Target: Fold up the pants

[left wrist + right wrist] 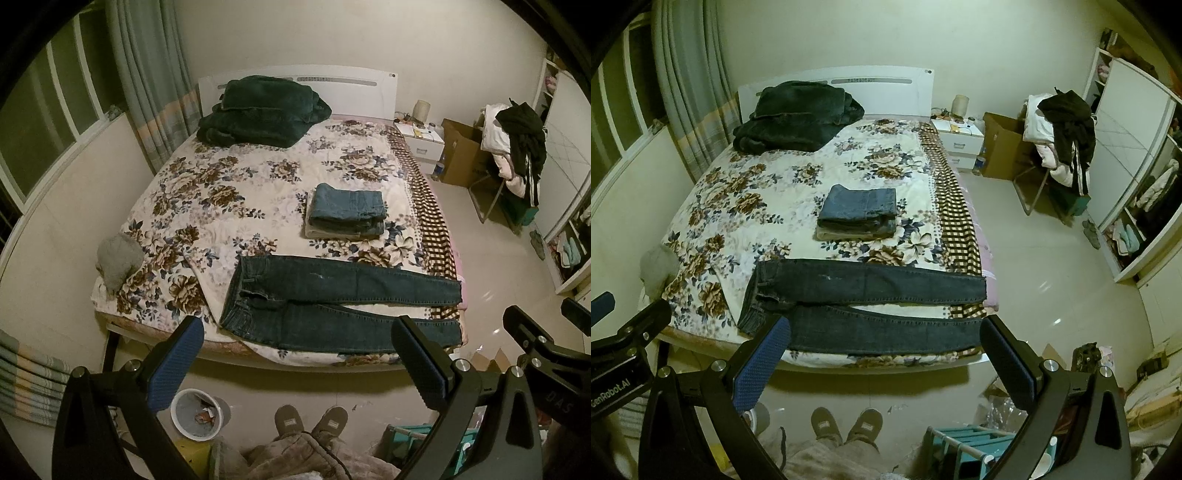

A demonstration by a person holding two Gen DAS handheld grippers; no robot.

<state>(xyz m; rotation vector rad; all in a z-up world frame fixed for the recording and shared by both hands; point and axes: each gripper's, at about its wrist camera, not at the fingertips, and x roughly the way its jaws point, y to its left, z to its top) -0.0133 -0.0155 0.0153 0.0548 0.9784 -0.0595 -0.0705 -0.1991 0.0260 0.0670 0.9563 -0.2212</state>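
Left wrist view: your left gripper (295,354) hangs spread wide and empty above the near edge of the bed (229,177); the dark jeans (343,295) lie flat across it, waistband left, legs slightly parted – bring the near leg squarely over the far one first. Right wrist view: right gripper (884,350) equally wide, empty; take the near hem (971,332), keeping clear of the folded stack (858,212)
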